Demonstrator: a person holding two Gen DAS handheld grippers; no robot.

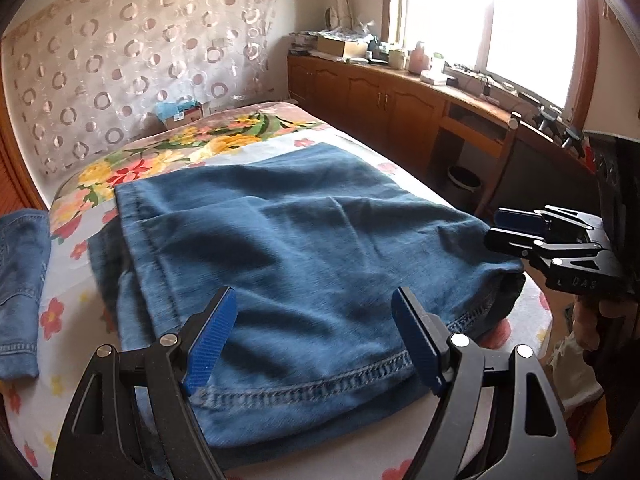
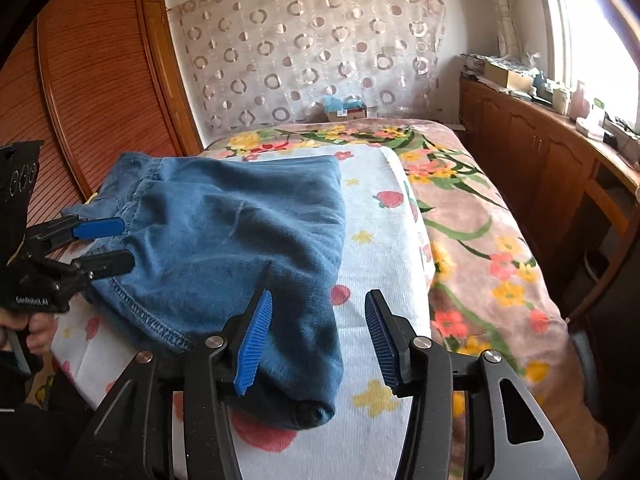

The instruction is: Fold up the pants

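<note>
Folded blue pants (image 1: 304, 236) lying in a thick stack on the flowered bed (image 2: 384, 248), stitched hem nearest the cameras. Left gripper (image 1: 312, 340) hovering low over that hem, jaws spread wide, holding nothing. Right gripper (image 2: 316, 340) poised at the pants' right corner, jaws likewise spread and empty, left blue pad just over the cloth, right one over bare sheet. Looks like denim: soft, limp, fairly heavy, layers likely to slide over one another if lifted by one ply. Best hold probably at the doubled, stitched hem corners, pinching all layers together, one gripper per corner. Second denim garment (image 1: 20, 280) off to the left, well apart. Fold seemingly well along; maybe one more to go.
</note>
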